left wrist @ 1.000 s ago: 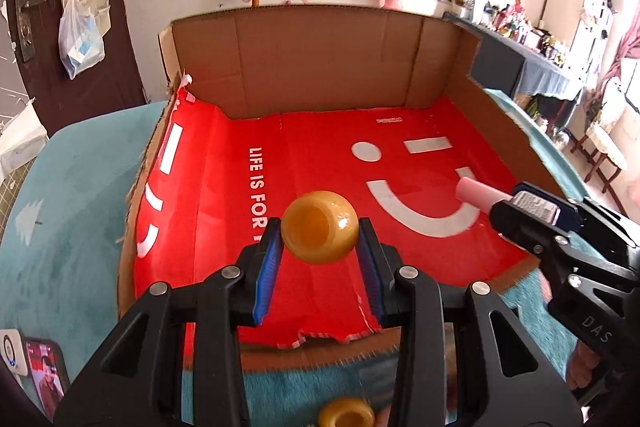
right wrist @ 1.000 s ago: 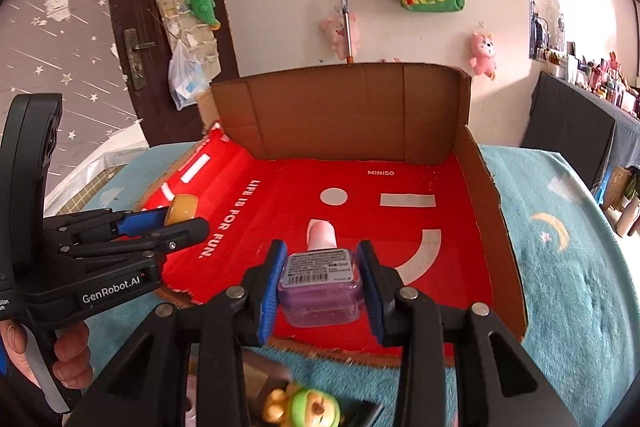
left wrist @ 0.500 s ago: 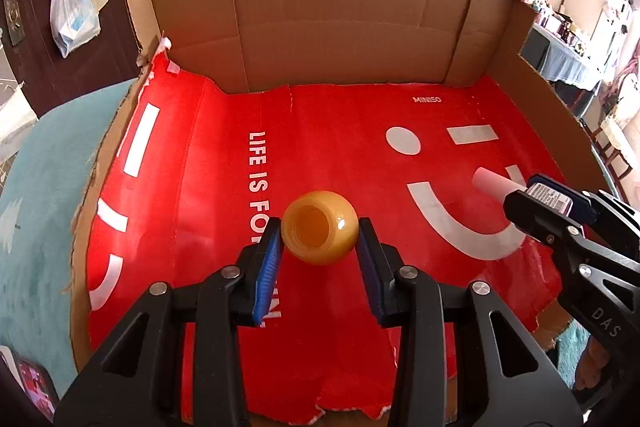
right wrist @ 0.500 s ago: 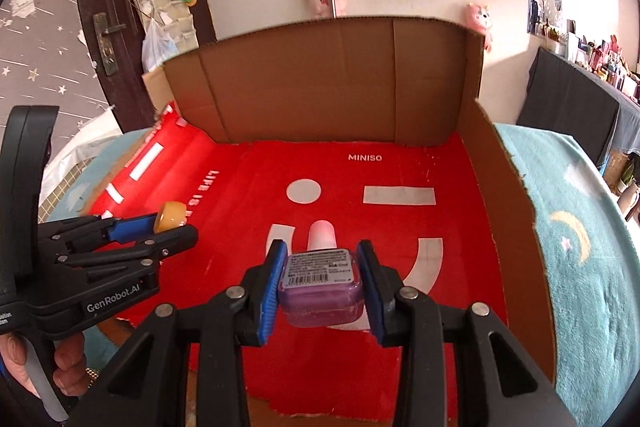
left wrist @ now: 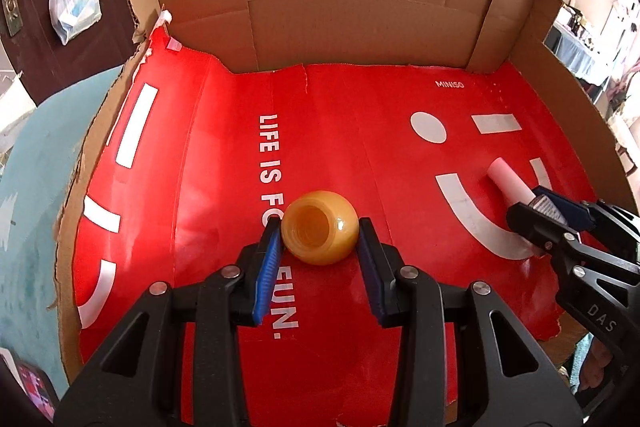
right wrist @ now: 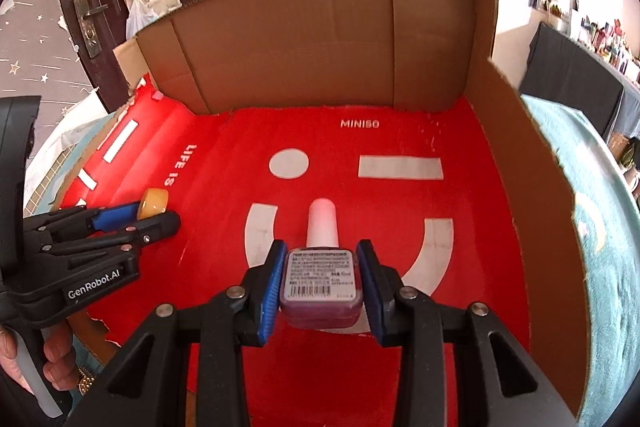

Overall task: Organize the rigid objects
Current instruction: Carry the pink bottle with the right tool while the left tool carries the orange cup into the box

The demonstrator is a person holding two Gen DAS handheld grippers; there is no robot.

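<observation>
My left gripper point(left wrist: 319, 231) is shut on a round yellow jar point(left wrist: 320, 233) with its open mouth facing the camera, low over the red floor of the cardboard box point(left wrist: 360, 7). My right gripper point(right wrist: 322, 267) is shut on a purple bottle point(right wrist: 322, 283) with a pink cap point(right wrist: 323, 223) and a barcode label, held low over the white smile mark. The left gripper point(right wrist: 158, 217) with the yellow jar point(right wrist: 154, 202) shows at the left of the right wrist view. The right gripper point(left wrist: 534, 205) with the pink cap point(left wrist: 508, 179) shows at the right of the left wrist view.
The box has brown walls at the back point(right wrist: 320, 39) and right point(right wrist: 532, 187), and a torn low front edge point(left wrist: 552, 331). A teal fuzzy cover point(right wrist: 600, 227) lies under the box. A dark door point(right wrist: 80, 19) and hanging bags stand behind.
Both grippers have moved forward and down into the box with their objects held. The box floor now fills both views.
</observation>
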